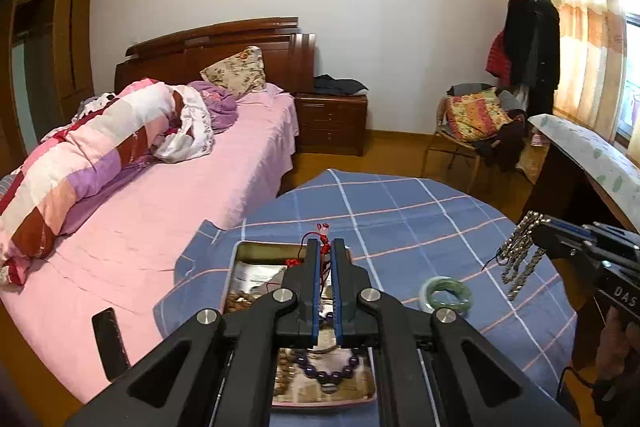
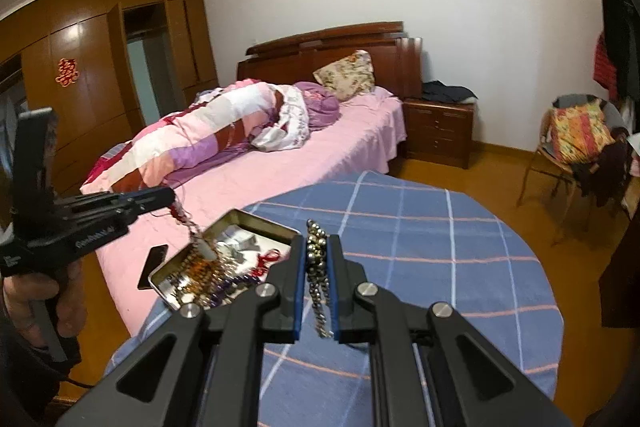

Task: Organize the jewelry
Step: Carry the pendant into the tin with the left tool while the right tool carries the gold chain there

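A metal tin (image 1: pixel 256 247) (image 2: pixel 256 219) with beads and other jewelry sits on the round table with a blue checked cloth (image 1: pixel 400 211) (image 2: pixel 420 235). My left gripper (image 1: pixel 326 247) (image 2: pixel 170 197) is shut on a red-corded pendant (image 1: pixel 323 229) (image 2: pixel 200 243), which hangs over the tin. My right gripper (image 2: pixel 316 243) (image 1: pixel 538 227) is shut on a silver bead necklace (image 2: pixel 318 275) (image 1: pixel 518 259), held above the cloth right of the tin. A green jade bangle (image 1: pixel 446 294) lies on the cloth beside the tin.
A bed with pink sheet (image 1: pixel 160 219) (image 2: pixel 260 179) is left of the table, with a dark phone (image 2: pixel 153 265) on it. A nightstand (image 1: pixel 332 123), a chair with clothes (image 1: pixel 476 131) and a desk (image 1: pixel 592 163) stand beyond.
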A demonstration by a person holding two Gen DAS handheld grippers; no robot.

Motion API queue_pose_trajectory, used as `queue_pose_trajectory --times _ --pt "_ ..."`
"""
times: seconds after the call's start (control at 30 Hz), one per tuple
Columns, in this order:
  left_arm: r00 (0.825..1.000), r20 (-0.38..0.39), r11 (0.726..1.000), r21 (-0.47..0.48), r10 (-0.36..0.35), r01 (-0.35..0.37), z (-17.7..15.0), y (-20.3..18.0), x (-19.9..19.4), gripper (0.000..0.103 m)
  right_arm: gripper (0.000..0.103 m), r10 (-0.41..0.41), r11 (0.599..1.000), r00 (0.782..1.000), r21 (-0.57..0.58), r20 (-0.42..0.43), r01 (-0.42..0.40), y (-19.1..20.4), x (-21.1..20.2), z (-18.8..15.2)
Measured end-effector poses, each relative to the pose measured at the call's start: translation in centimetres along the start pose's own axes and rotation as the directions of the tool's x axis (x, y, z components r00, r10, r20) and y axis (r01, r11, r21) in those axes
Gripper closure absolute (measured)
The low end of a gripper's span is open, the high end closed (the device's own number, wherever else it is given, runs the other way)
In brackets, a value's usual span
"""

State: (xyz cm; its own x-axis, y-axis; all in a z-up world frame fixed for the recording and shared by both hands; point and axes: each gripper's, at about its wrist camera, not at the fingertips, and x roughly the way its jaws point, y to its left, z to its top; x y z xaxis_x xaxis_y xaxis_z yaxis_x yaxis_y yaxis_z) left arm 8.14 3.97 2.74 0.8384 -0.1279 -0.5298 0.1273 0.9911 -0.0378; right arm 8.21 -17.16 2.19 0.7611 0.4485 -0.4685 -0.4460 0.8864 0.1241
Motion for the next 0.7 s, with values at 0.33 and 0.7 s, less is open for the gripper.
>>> queue_pose_trajectory --times 0.33,0.7 --pt "0.999 -0.021 0.999 -0.034 0.030 -0.030 0.1 3.0 2.0 0.099 0.091 0.069 0.996 0.997 -0.047 -0.023 -0.070 2.6 2.9 1.2" --pt "0.997 -0.044 0.997 -0.028 0.067 -0.068 0.7 4.9 5.1 0.099 0.091 0.088 0.990 0.994 -0.102 -0.070 -0.095 5.4 7.2 1.9"
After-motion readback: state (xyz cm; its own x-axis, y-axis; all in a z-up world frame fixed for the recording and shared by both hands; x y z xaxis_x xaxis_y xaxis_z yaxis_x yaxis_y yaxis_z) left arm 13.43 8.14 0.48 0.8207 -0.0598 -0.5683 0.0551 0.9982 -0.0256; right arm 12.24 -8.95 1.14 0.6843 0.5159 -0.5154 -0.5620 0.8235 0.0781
